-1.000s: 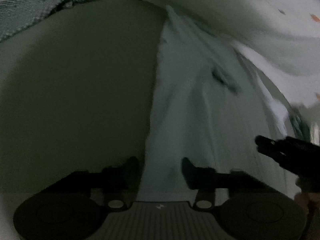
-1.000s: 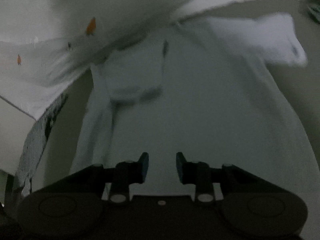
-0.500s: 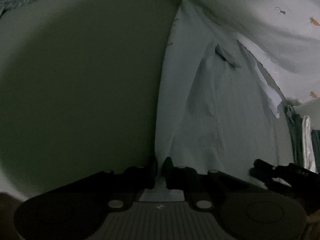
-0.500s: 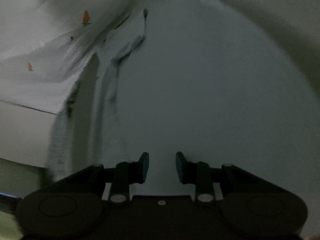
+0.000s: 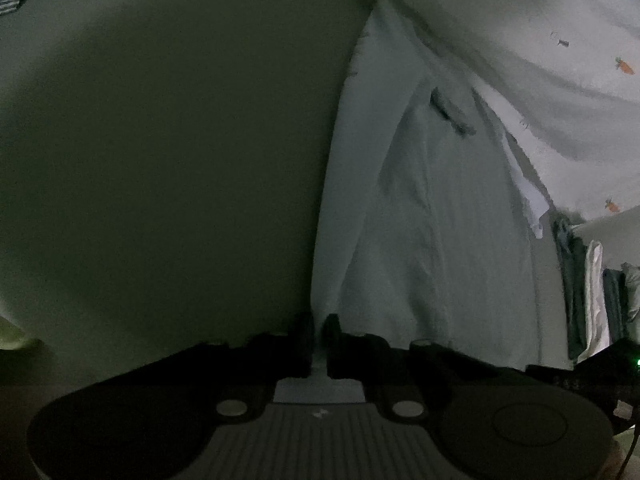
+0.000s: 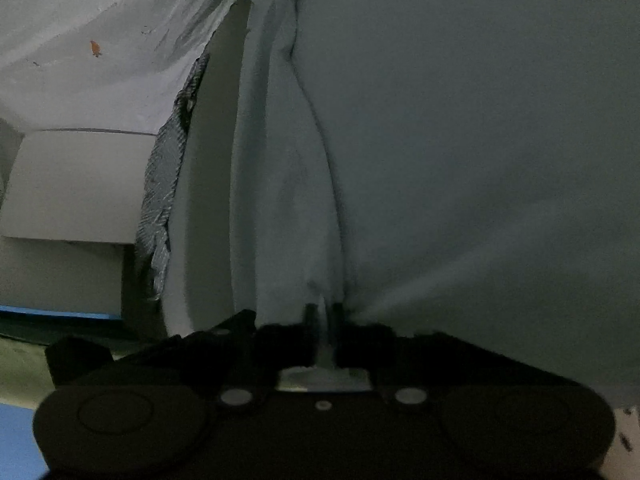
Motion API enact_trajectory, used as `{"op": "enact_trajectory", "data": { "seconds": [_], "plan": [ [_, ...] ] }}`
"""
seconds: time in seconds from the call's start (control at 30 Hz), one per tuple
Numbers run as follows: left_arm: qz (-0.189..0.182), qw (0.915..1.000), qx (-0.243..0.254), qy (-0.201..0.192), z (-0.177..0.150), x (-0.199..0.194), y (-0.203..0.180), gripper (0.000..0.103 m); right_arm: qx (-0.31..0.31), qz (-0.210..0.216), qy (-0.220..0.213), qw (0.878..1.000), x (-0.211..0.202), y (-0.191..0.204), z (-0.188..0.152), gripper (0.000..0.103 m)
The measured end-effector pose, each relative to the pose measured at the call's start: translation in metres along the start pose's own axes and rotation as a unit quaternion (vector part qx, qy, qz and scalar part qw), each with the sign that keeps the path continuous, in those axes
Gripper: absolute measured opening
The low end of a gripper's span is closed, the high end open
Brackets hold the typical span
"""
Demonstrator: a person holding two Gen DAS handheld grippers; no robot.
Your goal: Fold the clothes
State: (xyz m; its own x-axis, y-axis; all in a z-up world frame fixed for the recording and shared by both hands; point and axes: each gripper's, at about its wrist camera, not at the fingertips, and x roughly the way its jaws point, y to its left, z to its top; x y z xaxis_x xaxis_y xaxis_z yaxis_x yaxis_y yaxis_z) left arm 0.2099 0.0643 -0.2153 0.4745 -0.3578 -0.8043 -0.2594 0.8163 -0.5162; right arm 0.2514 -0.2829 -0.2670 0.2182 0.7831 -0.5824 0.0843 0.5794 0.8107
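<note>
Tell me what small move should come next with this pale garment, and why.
Probably lift both corners together: the left gripper and right gripper have just closed, each pinching the pale garment's near edge, which lies flat and unfolded.

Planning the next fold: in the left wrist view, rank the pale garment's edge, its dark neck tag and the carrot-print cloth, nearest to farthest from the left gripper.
1. Pale light-blue garment's edge: pinched between the left gripper's fingers, bottom centre.
2. Dark neck tag: farther up the garment, right of centre.
3. White carrot-print cloth: beyond the garment, top right.
</note>
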Motion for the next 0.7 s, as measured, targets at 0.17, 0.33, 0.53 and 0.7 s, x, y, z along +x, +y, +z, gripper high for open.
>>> {"op": "enact_trajectory", "data": {
  "seconds": [0.17,0.33,0.53,0.7],
  "plan": [
    [0.033,0.9993,-0.008,0.014,-0.001,-0.009,0.006,0.005,0.072,0.050,0.011,0.996,-0.005,-0.029,-0.007,0.005],
    [0.048,0.9984,-0.007,0.030,-0.001,-0.008,0.006,0.010,0.058,-0.011,0.039,0.998,-0.004,-0.026,0.000,0.010],
    [0.063,0.9980,-0.003,0.010,0.014,-0.023,-0.002,0.019,0.026,-0.051,-0.015,0.998,-0.041,-0.014,0.030,0.045],
    [0.062,0.9979,0.004,-0.021,0.046,-0.016,-0.013,0.026,0.013,-0.104,-0.115,0.988,-0.078,-0.025,0.069,0.045]
  ]
}}
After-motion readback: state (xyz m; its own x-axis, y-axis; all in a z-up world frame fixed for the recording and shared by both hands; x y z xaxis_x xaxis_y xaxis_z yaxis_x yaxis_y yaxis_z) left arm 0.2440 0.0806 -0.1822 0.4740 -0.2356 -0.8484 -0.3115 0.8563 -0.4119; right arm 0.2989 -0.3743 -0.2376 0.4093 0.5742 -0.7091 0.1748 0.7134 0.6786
